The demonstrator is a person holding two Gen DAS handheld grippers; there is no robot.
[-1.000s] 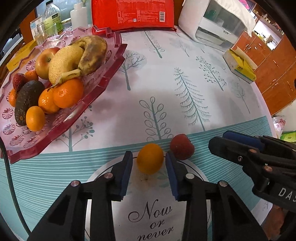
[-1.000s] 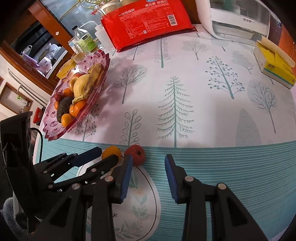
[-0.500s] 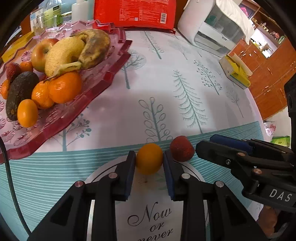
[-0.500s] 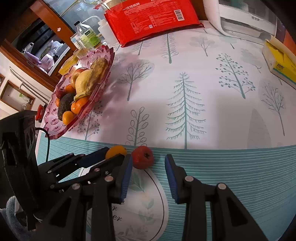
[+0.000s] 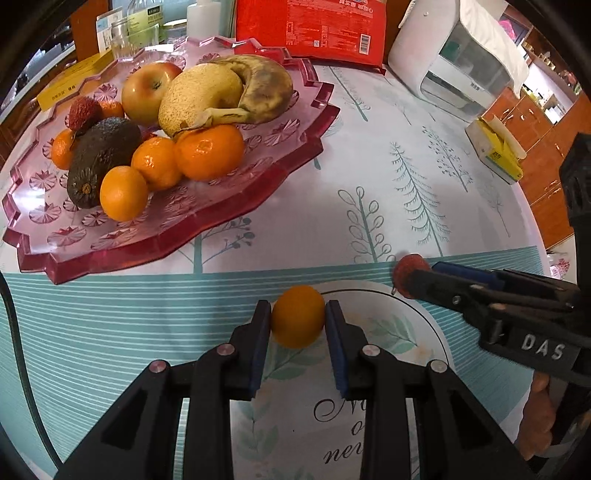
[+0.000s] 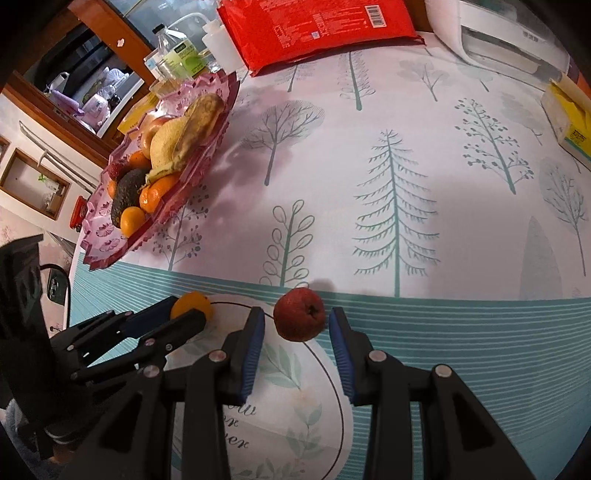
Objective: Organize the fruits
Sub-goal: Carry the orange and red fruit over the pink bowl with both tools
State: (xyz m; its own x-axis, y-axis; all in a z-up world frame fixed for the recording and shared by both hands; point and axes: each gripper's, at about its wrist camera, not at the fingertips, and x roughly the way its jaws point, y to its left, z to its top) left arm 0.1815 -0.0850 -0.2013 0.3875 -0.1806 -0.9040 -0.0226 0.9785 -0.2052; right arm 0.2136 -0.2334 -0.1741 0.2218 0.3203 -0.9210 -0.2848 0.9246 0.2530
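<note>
Showing "DAS" in white letters on the black body of the right gripper point(image 5: 424, 280). Showing cursive script on the tablecloth's round emblem point(image 5: 406, 332), partly hidden. Print on the red package point(image 5: 314, 29) too small to read.

Small orange point(image 5: 298, 316) and red fruit point(image 6: 300, 314) — near pink tray point(image 5: 229, 225).
</note>
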